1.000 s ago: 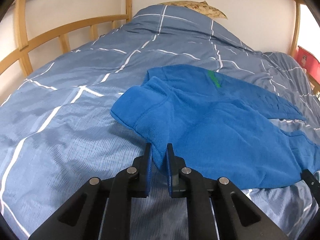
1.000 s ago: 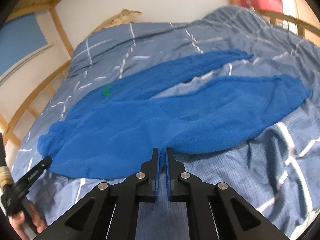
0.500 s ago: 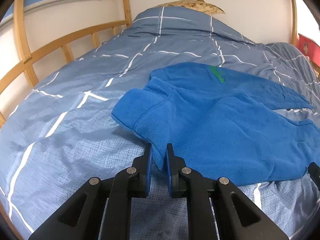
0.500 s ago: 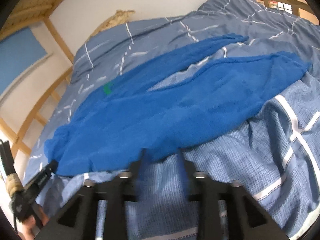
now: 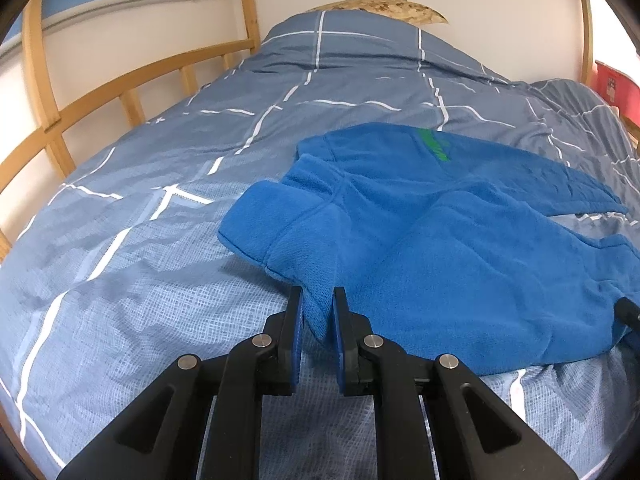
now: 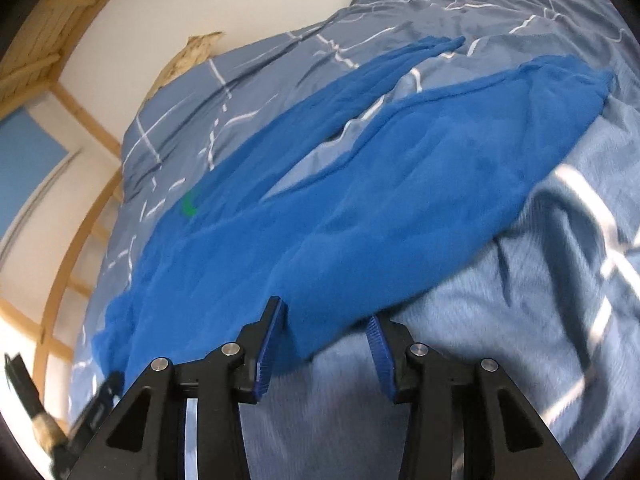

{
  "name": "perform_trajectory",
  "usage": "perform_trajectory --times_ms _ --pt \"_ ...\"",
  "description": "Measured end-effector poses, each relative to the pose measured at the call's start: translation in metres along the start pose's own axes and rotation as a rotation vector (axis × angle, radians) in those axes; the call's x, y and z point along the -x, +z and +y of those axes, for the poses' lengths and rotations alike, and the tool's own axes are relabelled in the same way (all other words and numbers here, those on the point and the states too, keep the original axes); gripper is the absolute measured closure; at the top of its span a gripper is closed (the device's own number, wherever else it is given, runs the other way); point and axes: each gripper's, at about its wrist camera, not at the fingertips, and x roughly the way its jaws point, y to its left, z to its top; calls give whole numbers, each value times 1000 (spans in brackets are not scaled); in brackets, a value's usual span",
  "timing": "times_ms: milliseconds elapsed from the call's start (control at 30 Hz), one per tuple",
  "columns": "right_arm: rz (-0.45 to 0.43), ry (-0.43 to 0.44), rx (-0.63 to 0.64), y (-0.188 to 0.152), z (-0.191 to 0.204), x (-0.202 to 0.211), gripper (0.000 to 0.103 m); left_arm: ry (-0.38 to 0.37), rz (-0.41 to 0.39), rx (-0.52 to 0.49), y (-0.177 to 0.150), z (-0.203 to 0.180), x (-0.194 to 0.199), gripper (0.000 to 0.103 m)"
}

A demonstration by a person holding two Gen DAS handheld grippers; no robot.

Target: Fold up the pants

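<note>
Bright blue fleece pants [image 5: 460, 248] with a small green mark lie spread on the bed. My left gripper [image 5: 317, 312] is shut on the near corner of their waistband, which rests low on the quilt. In the right wrist view the pants [image 6: 360, 220] stretch away with both legs reaching toward the upper right. My right gripper [image 6: 326, 334] is open, its jaws wide apart at the near edge of the pants, holding nothing.
A grey-blue quilt [image 5: 160, 240] with white lines covers the bed. A curved wooden rail [image 5: 100, 92] runs along the left side. A tan pillow [image 5: 380, 4] lies at the head by the wall. A red box [image 5: 616, 84] stands at the far right.
My right gripper has opened and let go of the pants' edge, and its view has tilted. My left gripper keeps its hold on the waistband and has shifted slightly.
</note>
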Motion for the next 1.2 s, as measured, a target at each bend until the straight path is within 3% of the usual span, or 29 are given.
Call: perform_trajectory --times_ms 67,100,133,200,333,500,633,933,1200 --pt "-12 -18 43 4 5 0 64 -10 -7 10 -1 2 0 90" --pt "-19 -22 67 5 8 2 71 -15 -11 18 -1 2 2 90" --pt "-26 -21 94 5 11 3 88 -16 -12 21 -1 2 3 90" --pt "-29 -22 111 6 13 7 90 -32 -22 41 -1 4 11 90" --pt "-86 -35 177 6 19 32 91 -60 -28 76 -1 8 22 90" --pt "-75 -38 171 4 12 45 92 -56 -7 43 -4 2 27 90" --pt "-142 -31 207 12 23 61 92 -63 3 63 6 2 29 90" --pt "-183 4 257 76 63 42 92 -75 -2 82 74 -3 29 90" --pt "-137 -37 317 144 96 -4 92 -59 75 74 151 -23 -18 89"
